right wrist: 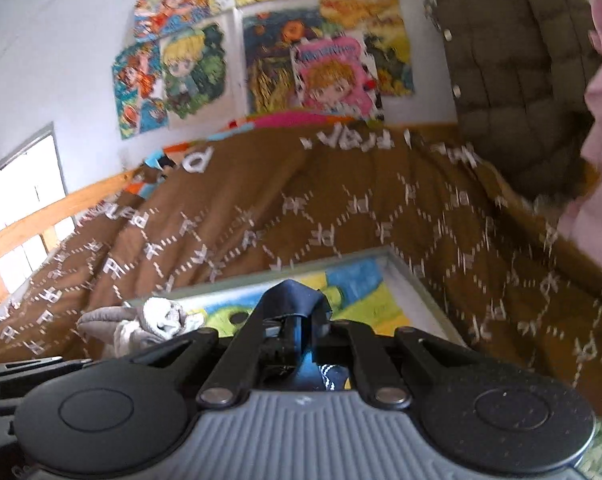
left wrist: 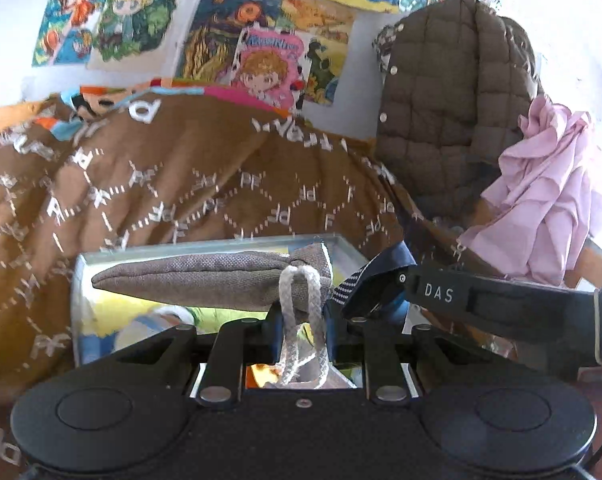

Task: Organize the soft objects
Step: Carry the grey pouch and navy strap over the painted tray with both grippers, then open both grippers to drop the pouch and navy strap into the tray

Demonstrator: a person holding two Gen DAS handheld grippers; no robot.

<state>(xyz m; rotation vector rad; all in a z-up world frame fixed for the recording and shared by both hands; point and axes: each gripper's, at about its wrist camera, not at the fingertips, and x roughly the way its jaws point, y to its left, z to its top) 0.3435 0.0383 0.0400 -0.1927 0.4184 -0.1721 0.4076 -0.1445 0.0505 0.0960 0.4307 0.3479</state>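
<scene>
My left gripper is shut on a grey cloth pouch at its white cord loop, holding it over a silver-framed picture that lies on the bed. My right gripper is shut on a navy blue cloth with a striped edge. In the left wrist view the right gripper reaches in from the right, its navy cloth touching the pouch's end. The pouch shows at lower left in the right wrist view.
A brown patterned blanket covers the bed. A brown quilted jacket and pink cloth hang at the right. Colourful drawings cover the wall. A wooden bed rail and white door are at the left.
</scene>
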